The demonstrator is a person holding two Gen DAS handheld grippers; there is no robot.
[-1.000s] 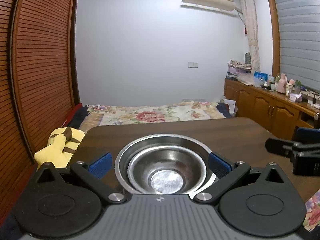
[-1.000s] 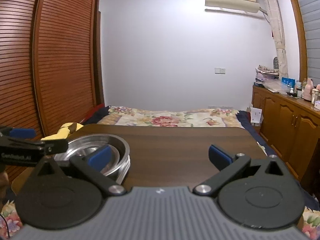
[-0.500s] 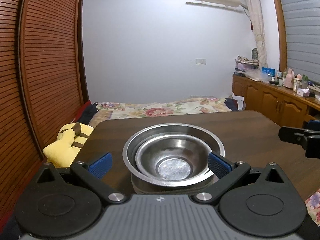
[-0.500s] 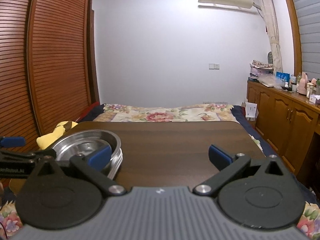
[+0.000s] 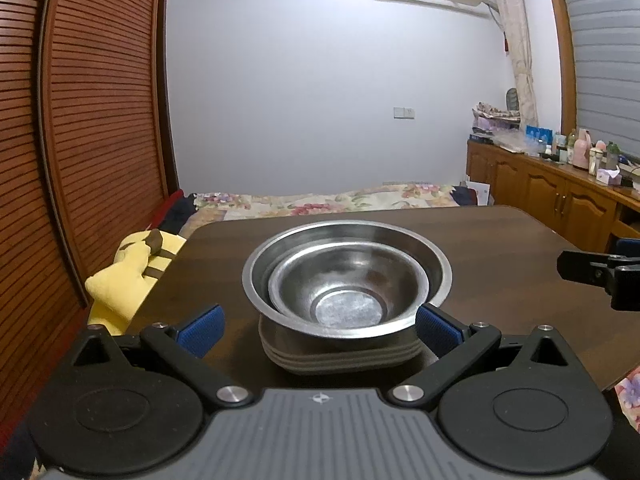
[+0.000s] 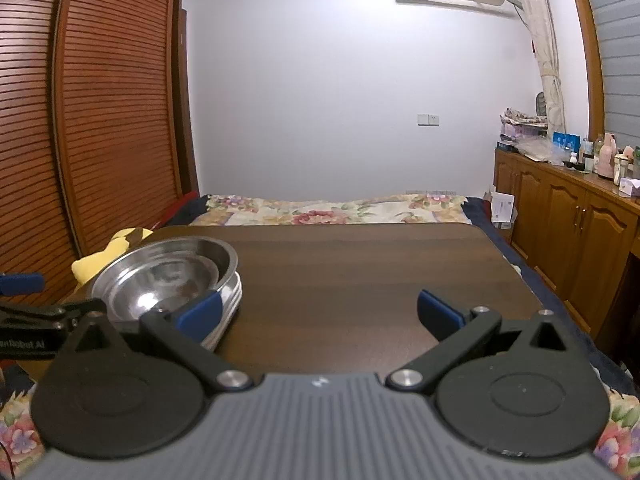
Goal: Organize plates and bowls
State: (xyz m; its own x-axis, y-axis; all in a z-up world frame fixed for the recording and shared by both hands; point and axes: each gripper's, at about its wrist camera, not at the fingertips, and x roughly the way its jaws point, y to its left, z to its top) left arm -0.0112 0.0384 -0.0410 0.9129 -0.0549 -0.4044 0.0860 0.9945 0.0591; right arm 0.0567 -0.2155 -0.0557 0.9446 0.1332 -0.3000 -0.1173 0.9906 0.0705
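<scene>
Your left gripper [image 5: 320, 326] has its blue-padded fingers spread wide, one on either side of the stack and gripping nothing. Between them sits the smaller round steel bowl [image 5: 347, 292], nested inside the larger round steel bowl [image 5: 434, 270], and both rest on a stack of dark, ridged plates [image 5: 340, 356]. The stack stands on the dark brown wooden table [image 5: 500, 240], near its left edge and close to the near edge. Your right gripper [image 6: 318, 312] is also spread apart and holds nothing; it hovers over bare table top, with the bowl stack just beside its left finger. From the left wrist view, your right gripper shows at the far right, well apart from the bowls. A yellow plush toy [image 5: 124, 276] lies off the table's left edge, against the slatted wooden wardrobe doors [image 5: 80, 120].
</scene>
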